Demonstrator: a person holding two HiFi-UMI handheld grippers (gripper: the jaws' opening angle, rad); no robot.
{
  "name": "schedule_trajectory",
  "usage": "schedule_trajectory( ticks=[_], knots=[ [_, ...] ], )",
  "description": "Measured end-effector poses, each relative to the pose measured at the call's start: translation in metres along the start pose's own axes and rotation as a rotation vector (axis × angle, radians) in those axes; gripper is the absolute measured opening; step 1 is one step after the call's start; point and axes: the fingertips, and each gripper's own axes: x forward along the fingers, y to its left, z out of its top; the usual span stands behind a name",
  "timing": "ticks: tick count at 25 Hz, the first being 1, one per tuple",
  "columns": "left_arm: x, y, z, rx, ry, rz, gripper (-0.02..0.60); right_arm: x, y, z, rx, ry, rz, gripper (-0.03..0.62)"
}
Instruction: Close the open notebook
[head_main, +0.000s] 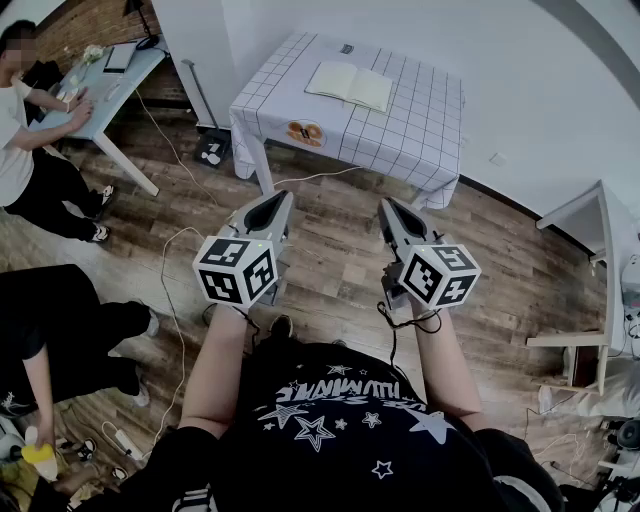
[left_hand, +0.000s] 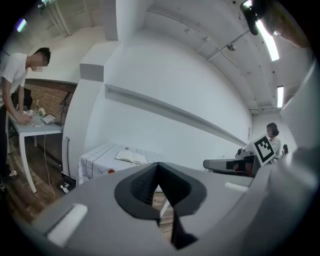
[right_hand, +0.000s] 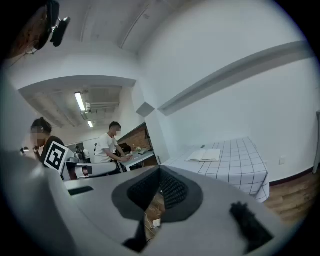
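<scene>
An open notebook (head_main: 349, 85) lies flat on a table with a white checkered cloth (head_main: 420, 130), far ahead across the wooden floor. My left gripper (head_main: 283, 198) and right gripper (head_main: 388, 205) are held side by side in front of the person's body, well short of the table. Both are shut with nothing between the jaws. In the left gripper view the jaws meet at the tips of the left gripper (left_hand: 159, 165), with the notebook (left_hand: 131, 157) small beyond them. In the right gripper view the right gripper (right_hand: 160, 172) is shut too, and the notebook (right_hand: 204, 155) lies on the cloth (right_hand: 240, 167).
A person (head_main: 25, 150) leans on a light-blue desk (head_main: 100, 90) at the far left. Another person (head_main: 60, 330) sits at the lower left. Cables (head_main: 175, 300) trail over the wooden floor. A white table (head_main: 590, 215) stands at the right.
</scene>
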Motion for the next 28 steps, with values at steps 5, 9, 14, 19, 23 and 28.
schedule_trajectory(
  ticks=[5,9,14,19,23,28],
  knots=[
    [-0.002,0.010,-0.005,0.010,0.014,0.029,0.008,0.016,0.004,0.001,-0.011,0.009,0.030,0.014],
    [0.008,0.012,-0.008,0.006,0.021,0.026,0.008,0.024,-0.003,0.001,-0.007,0.017,0.026,0.014],
    [0.023,0.010,-0.013,-0.003,0.038,0.021,0.008,0.027,-0.012,-0.003,-0.003,0.031,0.029,0.014],
    [0.036,0.002,-0.017,0.000,0.050,0.015,0.008,0.024,-0.025,-0.003,0.005,0.031,0.024,0.014],
    [0.043,-0.008,-0.020,0.006,0.057,0.012,0.008,0.017,-0.033,-0.003,0.014,0.021,0.030,0.014],
    [0.041,-0.028,-0.026,0.011,0.047,0.023,0.009,0.001,-0.035,-0.005,0.054,-0.022,0.093,0.015]
  ],
)
